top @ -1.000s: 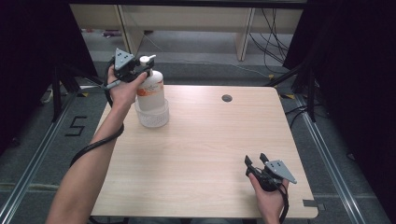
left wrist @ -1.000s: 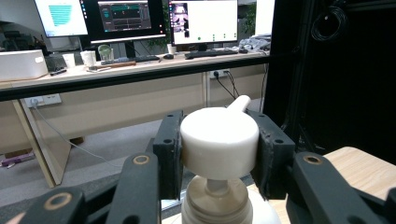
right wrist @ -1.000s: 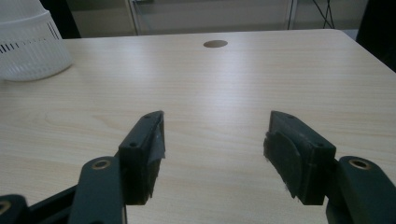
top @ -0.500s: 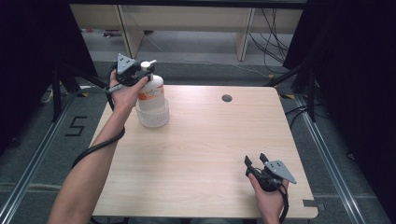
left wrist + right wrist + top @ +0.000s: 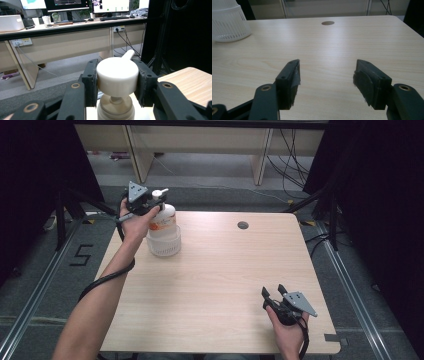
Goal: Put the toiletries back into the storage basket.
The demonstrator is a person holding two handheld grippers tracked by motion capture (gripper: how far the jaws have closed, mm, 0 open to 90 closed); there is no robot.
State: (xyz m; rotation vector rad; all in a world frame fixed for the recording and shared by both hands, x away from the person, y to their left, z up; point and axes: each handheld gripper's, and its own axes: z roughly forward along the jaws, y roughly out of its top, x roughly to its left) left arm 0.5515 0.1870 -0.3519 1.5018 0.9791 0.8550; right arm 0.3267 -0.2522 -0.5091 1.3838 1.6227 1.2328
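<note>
A white pump bottle with an orange label stands at the table's far left. Its lower part is wrapped in white mesh. My left gripper is at the bottle's top, and its jaws are shut on the round white pump head from both sides; the spout points away from me. My right gripper rests low near the front right of the table, open, with bare wood between its pads.
The light wooden table has a round cable hole near its far edge. Beyond it stand desk legs and cables on a grey floor. Dark curtains flank both sides.
My left gripper has sunk a little with the pump head still clamped in it; the bottle's base has stayed put. The right hand has not moved.
</note>
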